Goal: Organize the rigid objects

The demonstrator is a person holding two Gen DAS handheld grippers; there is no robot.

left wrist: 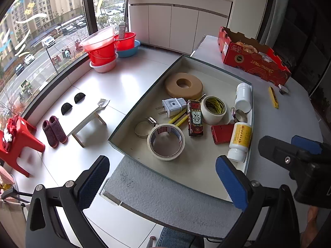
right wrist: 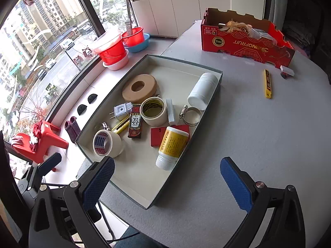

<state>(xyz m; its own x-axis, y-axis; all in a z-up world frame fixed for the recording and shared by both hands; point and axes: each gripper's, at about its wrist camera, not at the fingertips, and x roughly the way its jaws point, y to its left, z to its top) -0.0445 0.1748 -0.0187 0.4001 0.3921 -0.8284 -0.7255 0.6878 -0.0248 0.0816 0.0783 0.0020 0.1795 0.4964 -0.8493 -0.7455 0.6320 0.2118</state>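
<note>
Left gripper (right wrist: 49, 163) only in right view.

Daylight through a curved window (left wrist: 41, 41) falls on white floor tiles (left wrist: 128, 78) and white cabinets (left wrist: 175, 24).

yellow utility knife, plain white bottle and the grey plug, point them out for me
yellow utility knife (right wrist: 267, 84), right wrist view, mid-body
plain white bottle (right wrist: 203, 89), right wrist view, side wall
grey plug (left wrist: 173, 105), left wrist view, top face of housing
</note>
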